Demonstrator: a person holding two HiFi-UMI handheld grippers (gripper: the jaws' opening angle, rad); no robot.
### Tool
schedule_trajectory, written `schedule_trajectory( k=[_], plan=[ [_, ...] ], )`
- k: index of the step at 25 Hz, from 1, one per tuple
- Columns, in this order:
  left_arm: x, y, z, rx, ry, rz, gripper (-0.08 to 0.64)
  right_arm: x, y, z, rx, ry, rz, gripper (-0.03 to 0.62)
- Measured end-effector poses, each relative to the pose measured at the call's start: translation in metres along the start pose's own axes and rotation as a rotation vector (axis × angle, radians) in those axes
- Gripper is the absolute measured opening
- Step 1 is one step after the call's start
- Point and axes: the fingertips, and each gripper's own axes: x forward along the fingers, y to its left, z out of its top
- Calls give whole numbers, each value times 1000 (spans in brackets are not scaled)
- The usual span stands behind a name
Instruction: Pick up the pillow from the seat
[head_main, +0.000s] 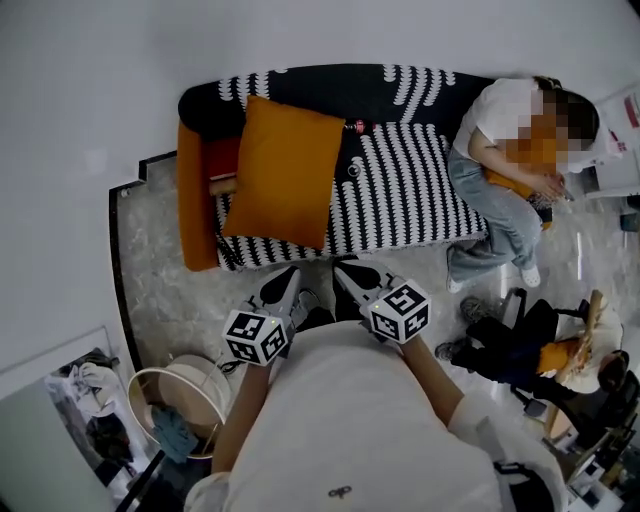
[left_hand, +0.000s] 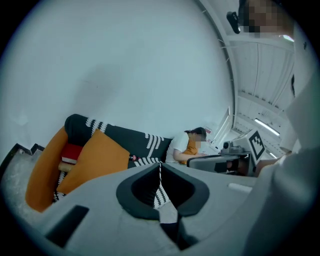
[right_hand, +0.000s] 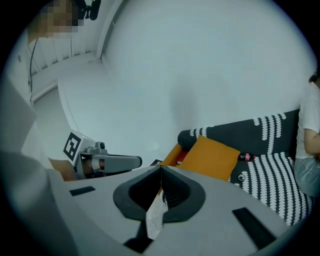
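Pillow (head_main: 285, 170) shows in 3 views; person's shoes (head_main: 530, 276) only from head view.

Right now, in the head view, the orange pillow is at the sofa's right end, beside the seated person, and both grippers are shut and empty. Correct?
Not the place. The head view shows the orange pillow at the left end of the sofa, apart from the seated person. The left gripper and right gripper are indeed shut and empty.
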Motion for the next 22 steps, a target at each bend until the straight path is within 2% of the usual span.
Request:
schedule_trajectory(
  k=[6,12,16,22],
  plan=[
    [34,10,48,11,-32,35,18,21,-36,49,-19,-7,43,6],
    [70,14,70,-7,-24,72,18,33,-74,74,-17,28,105,8],
    [82,27,78,-49,-35,144,18,49,-85,85,-43,64,181,6],
    [92,49,77,-110,-36,260,18,68,-112,94,-67,115,248,8]
  ],
)
